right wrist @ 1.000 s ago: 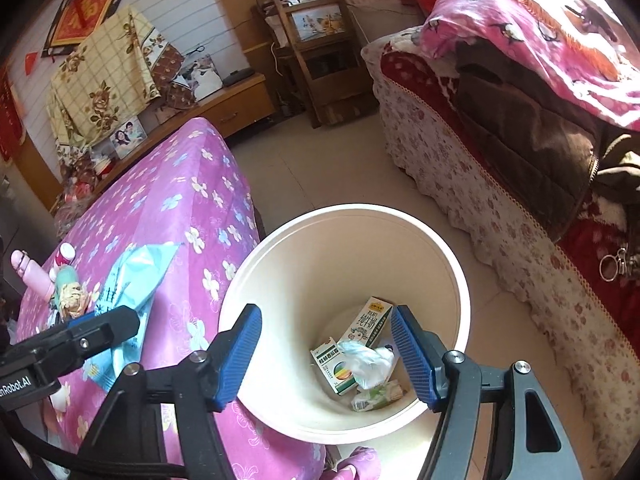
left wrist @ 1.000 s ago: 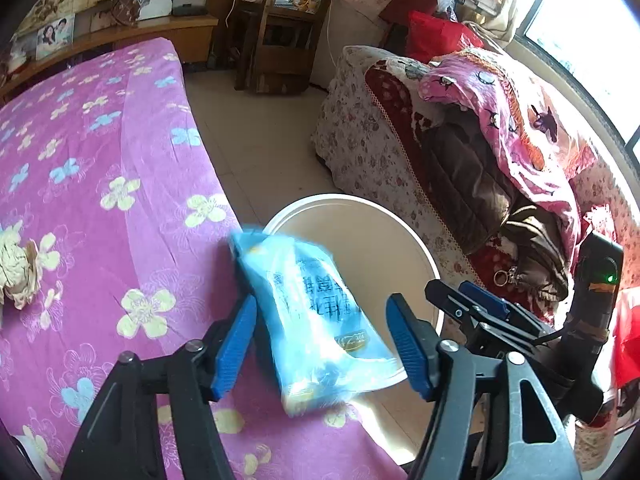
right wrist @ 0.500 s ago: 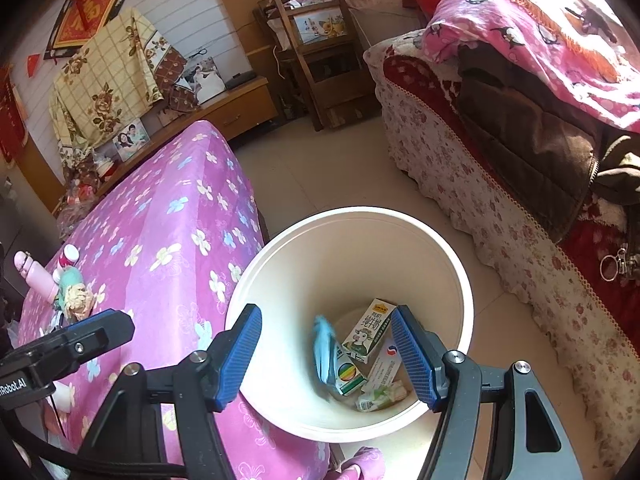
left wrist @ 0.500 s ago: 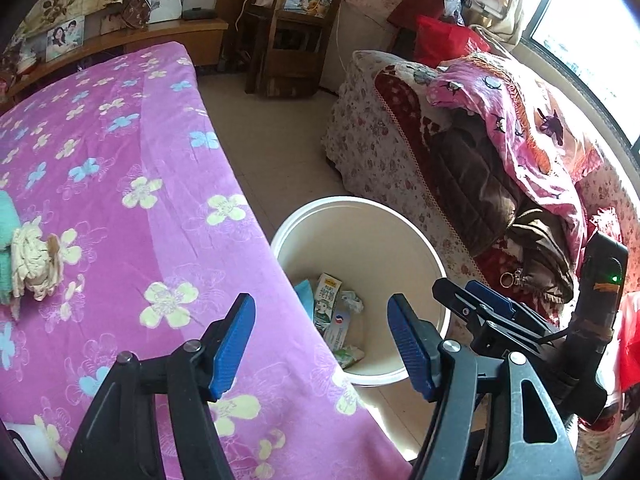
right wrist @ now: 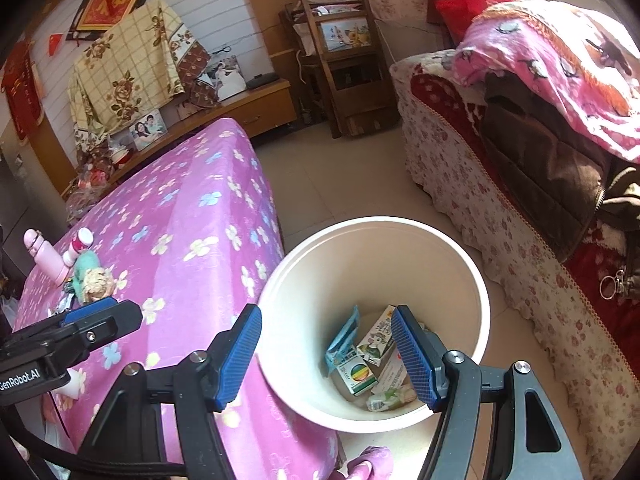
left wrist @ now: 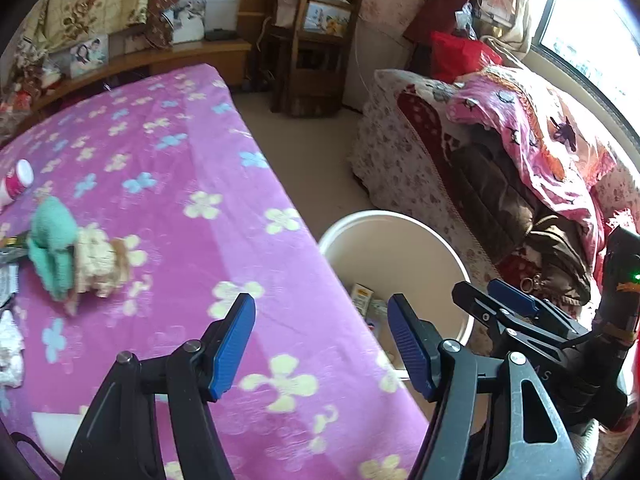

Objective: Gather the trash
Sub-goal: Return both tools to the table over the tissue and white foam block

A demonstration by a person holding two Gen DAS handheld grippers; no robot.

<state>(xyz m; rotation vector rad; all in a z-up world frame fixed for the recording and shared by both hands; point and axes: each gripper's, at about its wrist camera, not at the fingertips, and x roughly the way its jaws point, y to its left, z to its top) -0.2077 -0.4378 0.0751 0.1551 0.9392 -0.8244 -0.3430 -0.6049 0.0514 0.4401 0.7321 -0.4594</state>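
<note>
Desk, far left: a pink bottle (right wrist: 44,258) and a small white-capped bottle (left wrist: 16,184) lie on the purple flowered desk (left wrist: 168,184); beside them a teal-and-cream soft toy (left wrist: 68,256). Whether these count as trash I cannot tell.
Desk, left edge: crumpled white paper (left wrist: 10,356) and a bit of wrapper (left wrist: 8,280), only partly in view; judged to be trash not yet collected.
Left gripper (left wrist: 322,346): over the desk's near edge, fingers apart, nothing between them.
Bucket (right wrist: 476,280): cream, on the floor just beside the desk's edge, between desk and sofa (right wrist: 500,216).
Bucket contents: blue packet (right wrist: 342,338), leaning on the inner wall; two small cartons (right wrist: 376,342); crumpled white wrappers at the bottom.
Right gripper (right wrist: 326,358): above the bucket's near rim, fingers apart, empty.
Progress: several pieces are in the bucket; task judged partly done.
Remaining: the scraps at the desk's left edge; a reach leftward looks needed.
</note>
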